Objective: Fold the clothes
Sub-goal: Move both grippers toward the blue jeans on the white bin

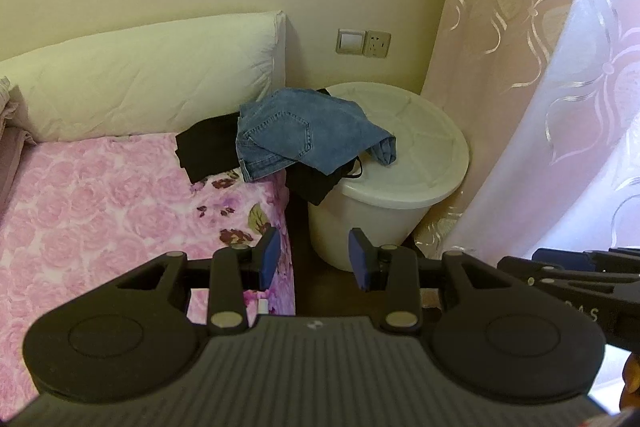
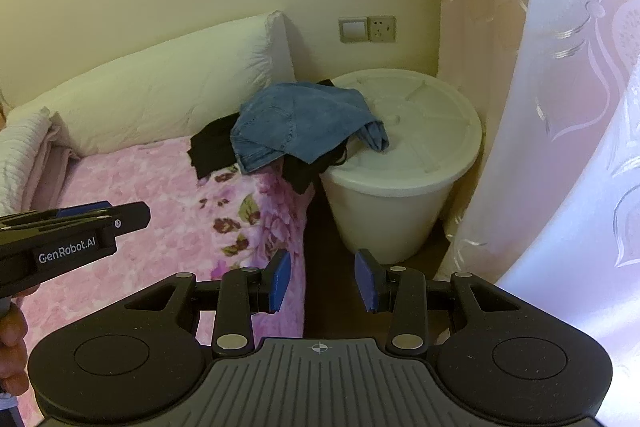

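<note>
Bed: pink rose-patterned blanket, white quilted pillow at ten o'clock.
Bed corner, twelve o'clock: black garment, blue denim jeans atop.
Bin: white round plastic lid under the jeans' leg.

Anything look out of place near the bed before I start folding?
Yes: the denim garment lies crumpled, bridging the bed corner and the white bin's lid, atop black clothes that sag into the gap between them.
</note>
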### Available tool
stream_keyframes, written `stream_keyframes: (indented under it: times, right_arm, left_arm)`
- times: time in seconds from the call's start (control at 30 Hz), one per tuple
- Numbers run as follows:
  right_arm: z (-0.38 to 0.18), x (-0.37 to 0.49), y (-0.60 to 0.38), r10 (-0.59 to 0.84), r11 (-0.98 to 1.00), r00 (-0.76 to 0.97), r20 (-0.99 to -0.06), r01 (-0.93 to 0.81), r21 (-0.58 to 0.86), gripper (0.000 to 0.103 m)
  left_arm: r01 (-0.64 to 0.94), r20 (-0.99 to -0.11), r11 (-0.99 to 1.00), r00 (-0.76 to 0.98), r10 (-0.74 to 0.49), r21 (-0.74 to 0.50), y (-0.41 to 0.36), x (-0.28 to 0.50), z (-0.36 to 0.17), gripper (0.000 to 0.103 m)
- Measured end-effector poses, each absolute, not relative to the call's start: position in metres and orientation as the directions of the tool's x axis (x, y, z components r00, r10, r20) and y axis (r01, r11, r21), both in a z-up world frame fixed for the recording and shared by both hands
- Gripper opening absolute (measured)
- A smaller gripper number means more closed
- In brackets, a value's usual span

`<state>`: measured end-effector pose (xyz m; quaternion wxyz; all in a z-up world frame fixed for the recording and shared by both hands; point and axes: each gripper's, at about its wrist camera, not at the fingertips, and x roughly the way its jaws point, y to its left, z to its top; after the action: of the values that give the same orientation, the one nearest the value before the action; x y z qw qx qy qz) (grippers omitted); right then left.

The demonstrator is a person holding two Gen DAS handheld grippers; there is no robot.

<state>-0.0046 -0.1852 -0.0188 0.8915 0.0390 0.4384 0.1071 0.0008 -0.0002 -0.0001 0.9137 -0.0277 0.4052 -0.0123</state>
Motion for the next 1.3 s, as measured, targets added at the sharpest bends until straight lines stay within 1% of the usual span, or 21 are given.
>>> stream_keyframes:
  times: [0.13,0.37,0.63,0.97,1.3]
  right_arm:
    - [-0.018,0.000,-0.187,0.245,0.969,0.568,-0.786,-0.151,0.194,0.040]
    - [-0.034,0.019,-0.176,0.194,0.981,0.583,-0.789,-0.128,0.147,0.040]
    - [-0.033,0.035,-0.163,0.133,0.991,0.590,-0.796,-0.078,0.108,0.040]
    - [-0.032,0.057,-0.138,0.133,0.990,0.572,-0.809,-0.106,0.088,0.040]
    - [-0.023,0.074,-0.114,0.155,0.986,0.578,-0.801,-0.146,0.085,0.040]
  left_arm:
    - [0.008,-0.740,0.997,0.670,-0.059,-0.072,-0.004,0.002,-0.007,0.033]
    - [0.044,-0.753,0.993,0.649,-0.111,-0.108,0.002,0.014,-0.039,0.033]
    - [0.075,-0.768,0.987,0.620,-0.159,-0.144,0.013,0.034,-0.045,0.033]
    - [0.026,-0.772,0.987,0.620,-0.140,-0.157,0.047,0.044,-0.045,0.033]
    - [-0.032,-0.759,0.986,0.642,-0.105,-0.163,0.068,0.045,-0.032,0.033]
